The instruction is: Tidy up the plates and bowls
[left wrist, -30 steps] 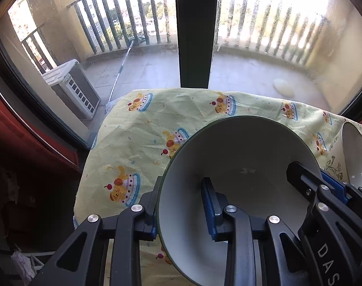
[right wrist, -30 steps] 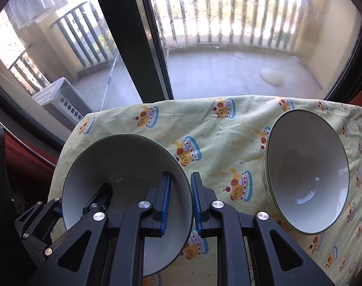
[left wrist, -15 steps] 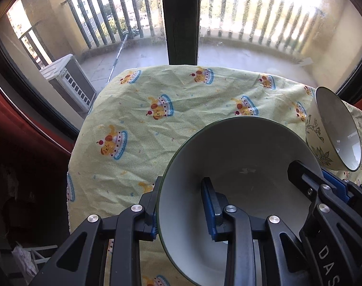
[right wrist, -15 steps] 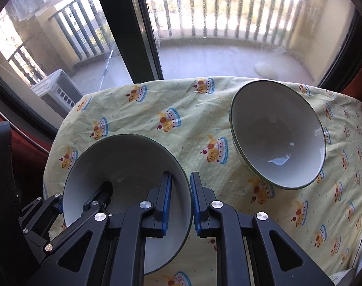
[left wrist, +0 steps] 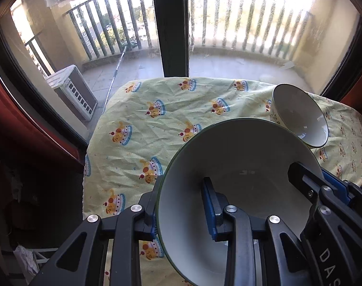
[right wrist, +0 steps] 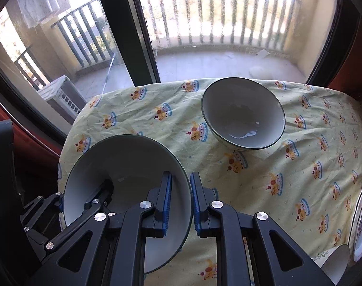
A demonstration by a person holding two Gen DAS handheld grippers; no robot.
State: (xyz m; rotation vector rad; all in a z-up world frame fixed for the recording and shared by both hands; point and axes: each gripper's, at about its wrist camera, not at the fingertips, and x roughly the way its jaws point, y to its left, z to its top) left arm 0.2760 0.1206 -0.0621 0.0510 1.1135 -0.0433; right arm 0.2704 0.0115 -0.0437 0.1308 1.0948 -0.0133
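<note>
- Two green-rimmed bowls show: the held bowl [right wrist: 123, 178], and a second bowl [right wrist: 243, 116] resting on the tabletop [right wrist: 288, 178] beyond and to the right of the held one.
- A plate [right wrist: 361, 226] and one pale cup [right wrist: 336, 264] sit at the tabletop's right edge, well apart from the held bowl.
- The left tool [left wrist: 183, 205] pinches the held bowl's left rim, fingers nearly together.
- The right tool [right wrist: 181, 205] pinches its right rim, one finger inside, one outside.
</note>
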